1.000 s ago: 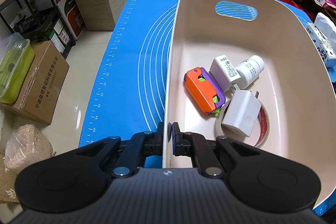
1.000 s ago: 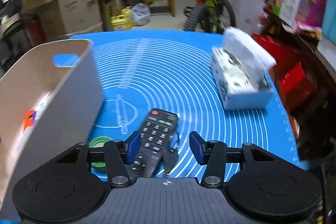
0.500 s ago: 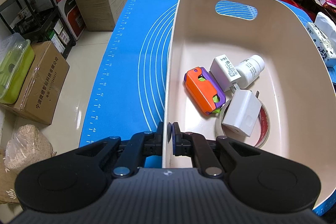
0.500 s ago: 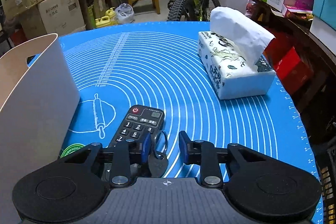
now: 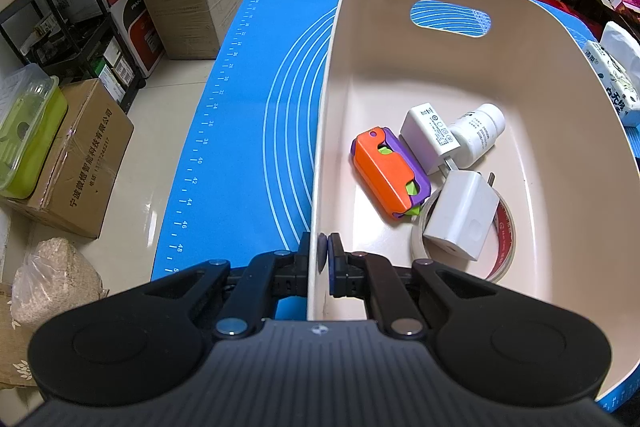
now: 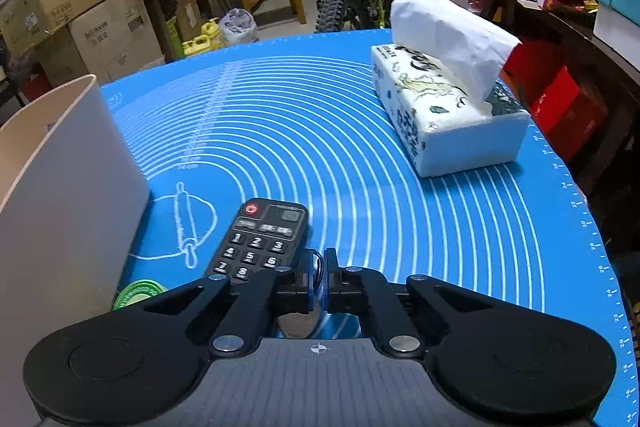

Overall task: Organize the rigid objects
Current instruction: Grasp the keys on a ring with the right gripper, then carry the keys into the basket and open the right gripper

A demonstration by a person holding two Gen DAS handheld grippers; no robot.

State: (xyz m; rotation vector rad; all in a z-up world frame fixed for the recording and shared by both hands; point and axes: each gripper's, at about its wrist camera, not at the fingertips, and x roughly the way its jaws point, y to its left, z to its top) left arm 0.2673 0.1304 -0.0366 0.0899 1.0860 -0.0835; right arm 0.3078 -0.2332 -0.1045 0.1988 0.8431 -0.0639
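**Key ring pinched beside the remote, bin held steady**

Key ring (image 6: 317, 269) with its dark fob lies on the blue mat (image 6: 360, 155) at about six o'clock in my right wrist view, just right of the black remote (image 6: 262, 241). My right gripper (image 6: 319, 281) has just been closing, and its blue pads now sit together on the ring and fob, with the wire loop showing between them. How much of the fob is actually caught I cannot tell, since the fingers hide it.

My left gripper (image 5: 320, 259) is clamped on the near wall of the cream bin (image 5: 520, 67), one finger outside and one inside. In the bin lie an orange and purple toy (image 5: 386, 173), two white chargers, a small white bottle (image 5: 478, 133) and a tape roll (image 5: 502, 247) at four o'clock.

To do this well, I would lift straight up, slowly, so the loop does not hook the remote's edge. I judge the grip thin, so no swinging. Carry it toward nine o'clock, clear the bin wall fully before lowering, and release low over a bare patch. The tissue pack (image 6: 444, 115) at one o'clock stays out of the path.
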